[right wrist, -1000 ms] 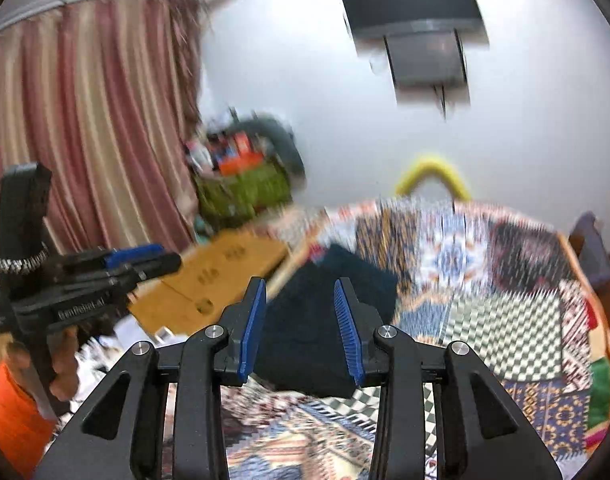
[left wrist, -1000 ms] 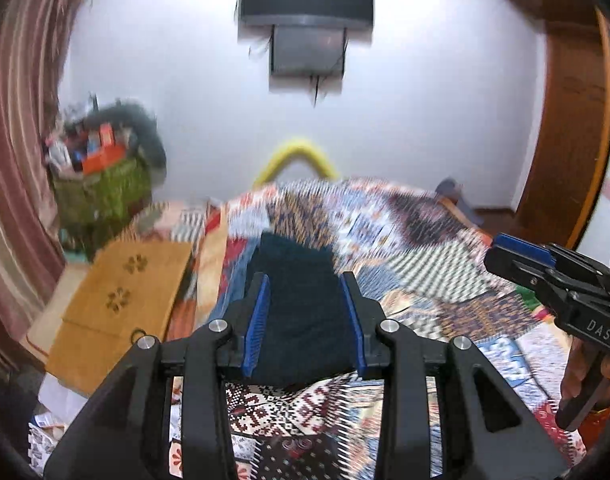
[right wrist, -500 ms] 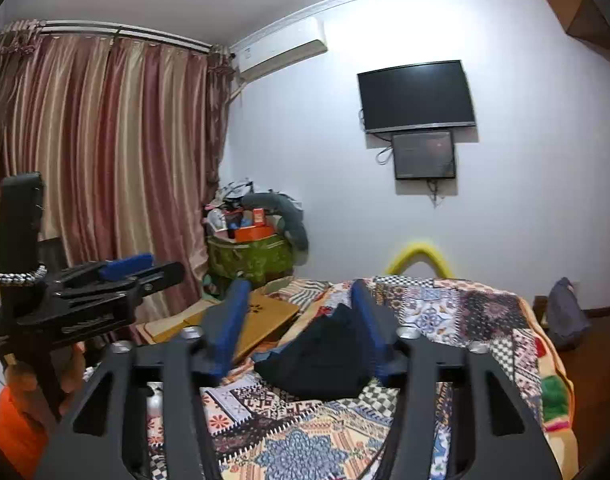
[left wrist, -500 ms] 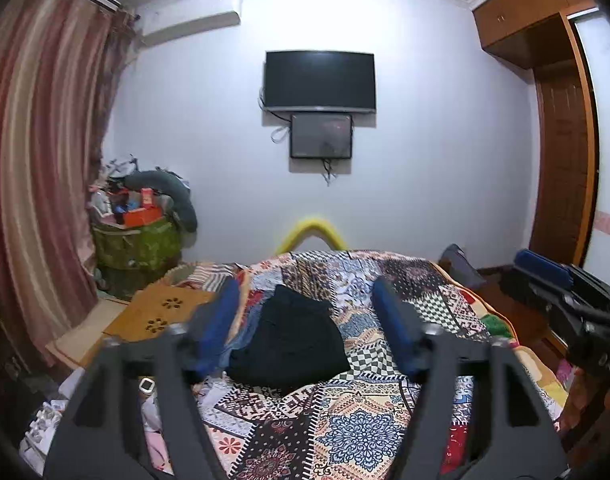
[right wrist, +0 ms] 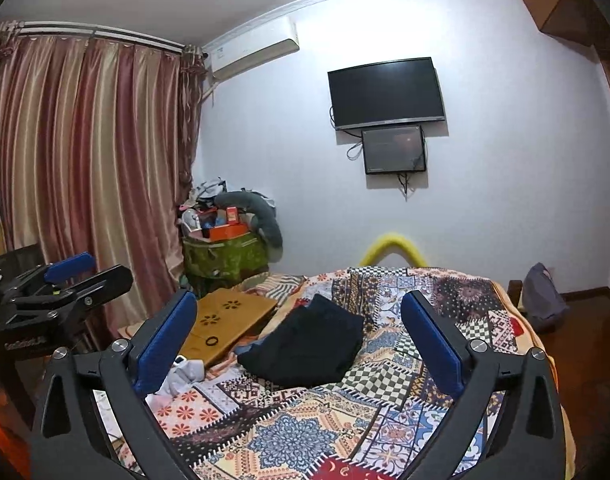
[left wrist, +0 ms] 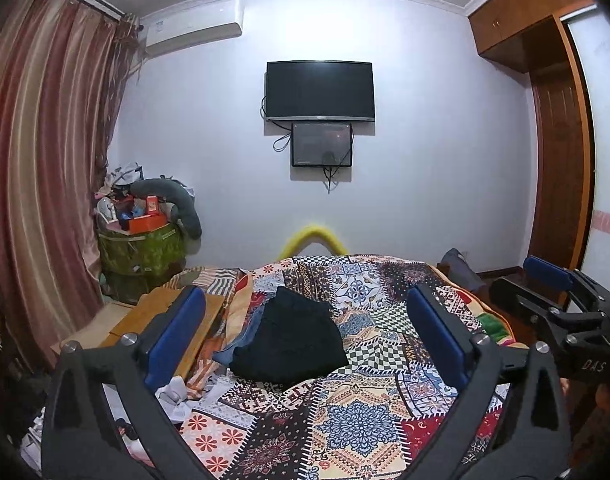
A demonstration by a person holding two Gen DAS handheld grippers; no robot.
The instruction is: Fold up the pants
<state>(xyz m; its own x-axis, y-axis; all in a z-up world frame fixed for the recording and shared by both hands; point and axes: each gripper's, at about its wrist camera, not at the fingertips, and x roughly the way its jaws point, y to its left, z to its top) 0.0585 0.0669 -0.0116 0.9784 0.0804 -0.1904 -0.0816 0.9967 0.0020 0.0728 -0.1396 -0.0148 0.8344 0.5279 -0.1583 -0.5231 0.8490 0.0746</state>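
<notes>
The dark folded pants (left wrist: 291,340) lie in a compact stack on the patchwork bedspread (left wrist: 345,432), on top of some blue cloth (left wrist: 235,350). They also show in the right wrist view (right wrist: 309,350). My left gripper (left wrist: 305,338) is open wide and empty, held back from the pants and above the bed. My right gripper (right wrist: 299,338) is also open wide and empty, well short of the pants. Each gripper shows at the edge of the other's view: the right gripper (left wrist: 545,292), the left gripper (right wrist: 65,280).
A wooden lap board (right wrist: 225,320) lies left of the bed, with white clutter (left wrist: 181,394) near it. A green basket (left wrist: 141,256) of things stands by the striped curtain (left wrist: 37,184). A TV (left wrist: 320,90) hangs on the far wall. A wardrobe (left wrist: 561,160) stands at right.
Both grippers have opened from nearly shut to wide open and pulled back and up from the pants. The views now take in the whole room. The pants lie still.
</notes>
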